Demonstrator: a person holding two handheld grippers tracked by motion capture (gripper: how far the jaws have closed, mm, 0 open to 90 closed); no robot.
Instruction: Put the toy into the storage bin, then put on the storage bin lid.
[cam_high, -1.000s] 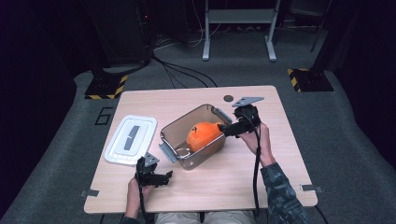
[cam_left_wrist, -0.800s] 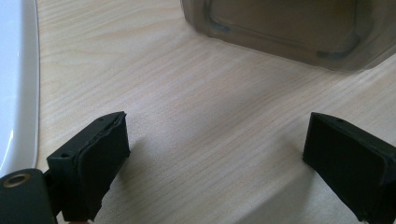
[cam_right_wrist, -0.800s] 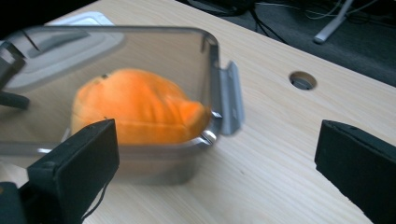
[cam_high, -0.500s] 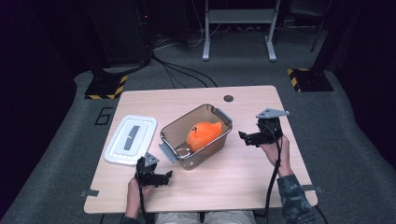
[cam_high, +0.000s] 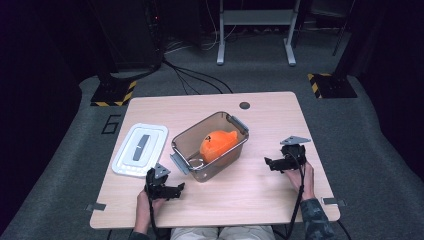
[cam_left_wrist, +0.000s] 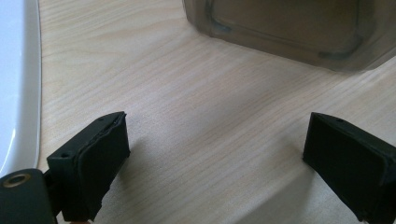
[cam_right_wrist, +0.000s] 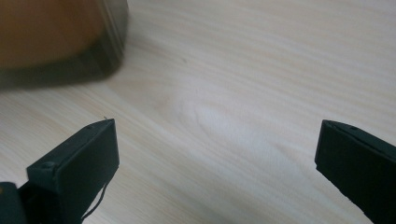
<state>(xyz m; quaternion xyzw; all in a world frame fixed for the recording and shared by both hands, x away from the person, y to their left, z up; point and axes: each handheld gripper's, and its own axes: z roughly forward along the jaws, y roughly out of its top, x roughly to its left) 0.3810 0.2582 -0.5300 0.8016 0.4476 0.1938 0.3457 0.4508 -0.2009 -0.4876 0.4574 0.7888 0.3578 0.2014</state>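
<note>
Orange item (cam_high: 218, 144) sits inside the clear bin (cam_high: 186, 139) mid-desk; white lid (cam_high: 140, 149) remains off near the left edge; left gripper (cam_high: 172, 190) and right gripper (cam_high: 270, 163) rest empty, jaws apart.

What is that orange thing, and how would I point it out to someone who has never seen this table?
Start at the wooden table and find the clear plastic tub standing at its middle, lid off. The orange thing lies inside it, a soft rounded lump beside a small metal ring. It is the single brightly coloured item; the white lid lies left of the tub.
</note>
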